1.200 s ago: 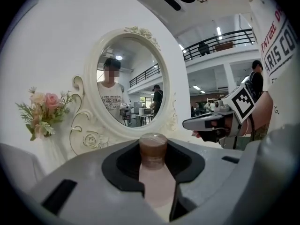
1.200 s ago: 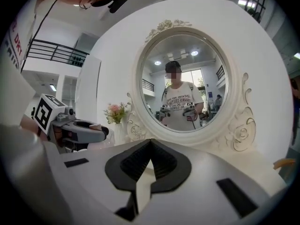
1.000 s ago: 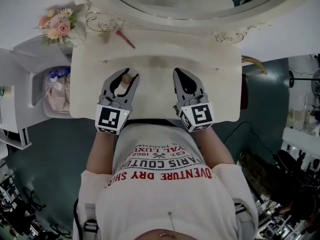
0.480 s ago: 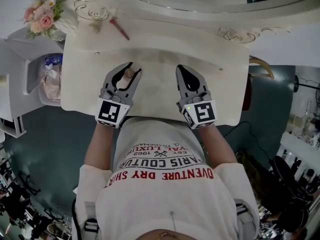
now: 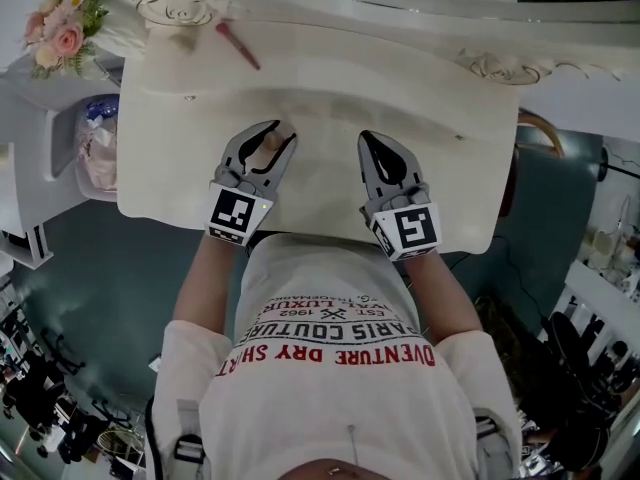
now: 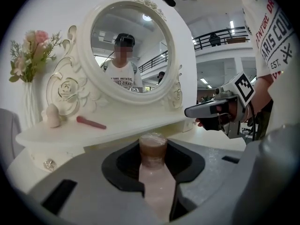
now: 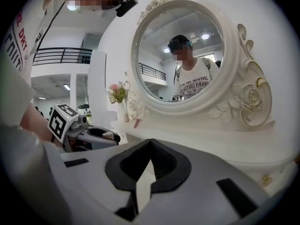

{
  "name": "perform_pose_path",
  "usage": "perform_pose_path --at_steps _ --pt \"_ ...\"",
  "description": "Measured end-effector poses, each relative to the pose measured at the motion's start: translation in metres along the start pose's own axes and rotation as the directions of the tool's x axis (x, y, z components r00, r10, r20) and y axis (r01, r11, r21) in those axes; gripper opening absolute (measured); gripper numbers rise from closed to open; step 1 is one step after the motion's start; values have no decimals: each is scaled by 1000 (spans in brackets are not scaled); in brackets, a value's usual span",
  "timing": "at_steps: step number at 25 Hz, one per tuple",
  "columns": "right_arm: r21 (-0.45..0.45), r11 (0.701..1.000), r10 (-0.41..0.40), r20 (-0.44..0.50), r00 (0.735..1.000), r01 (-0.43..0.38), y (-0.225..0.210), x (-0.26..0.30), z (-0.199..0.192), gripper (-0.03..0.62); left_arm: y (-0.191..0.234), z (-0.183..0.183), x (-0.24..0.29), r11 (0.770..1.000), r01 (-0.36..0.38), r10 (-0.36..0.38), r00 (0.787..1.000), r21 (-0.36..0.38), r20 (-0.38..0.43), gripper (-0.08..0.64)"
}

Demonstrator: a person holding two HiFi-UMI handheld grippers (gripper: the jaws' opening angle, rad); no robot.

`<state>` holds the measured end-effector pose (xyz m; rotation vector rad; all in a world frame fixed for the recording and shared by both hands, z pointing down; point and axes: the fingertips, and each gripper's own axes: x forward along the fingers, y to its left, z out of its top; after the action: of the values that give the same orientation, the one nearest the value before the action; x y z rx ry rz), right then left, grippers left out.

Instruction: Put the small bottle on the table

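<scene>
The small bottle (image 6: 156, 184), pale pink with a brown cap, stands upright between the jaws of my left gripper (image 6: 153, 146), which is shut on it. In the head view the left gripper (image 5: 268, 148) hovers over the front left of the cream dressing table (image 5: 330, 83), with the bottle (image 5: 272, 145) showing between its fingers. My right gripper (image 5: 381, 158) is beside it over the front right of the table, shut, with nothing in it. In its own view the right gripper (image 7: 149, 146) has its tips together. Whether the bottle's base touches the tabletop is hidden.
A round mirror (image 6: 133, 50) in an ornate white frame rises at the back of the table. On the shelf below it lie a red brush (image 5: 238, 46) and a pink sponge (image 6: 51, 116). A flower vase (image 5: 60, 23) stands far left, above a bin (image 5: 98, 153).
The head view has shifted and the table looks a little larger. Both grippers stay over the table's front, the left one angled slightly more to the right, still gripping the bottle.
</scene>
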<state>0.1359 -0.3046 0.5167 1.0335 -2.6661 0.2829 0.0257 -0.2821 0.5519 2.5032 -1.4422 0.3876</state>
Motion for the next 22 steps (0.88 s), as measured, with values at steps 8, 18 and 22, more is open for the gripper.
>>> perform_pose_path --at_steps 8,18,22 --pt "29 1000 3 -24 1000 -3 -5 4 -15 -2 -2 -19 10 1000 -6 5 999 -11 -34 133" --pt "27 999 22 -40 999 -21 -1 7 -18 -2 -3 -21 12 999 -48 48 999 21 -2 133" --pt "23 1000 19 -34 999 -18 2 7 -13 -1 -5 -21 13 1000 -25 26 1000 15 -18 133"
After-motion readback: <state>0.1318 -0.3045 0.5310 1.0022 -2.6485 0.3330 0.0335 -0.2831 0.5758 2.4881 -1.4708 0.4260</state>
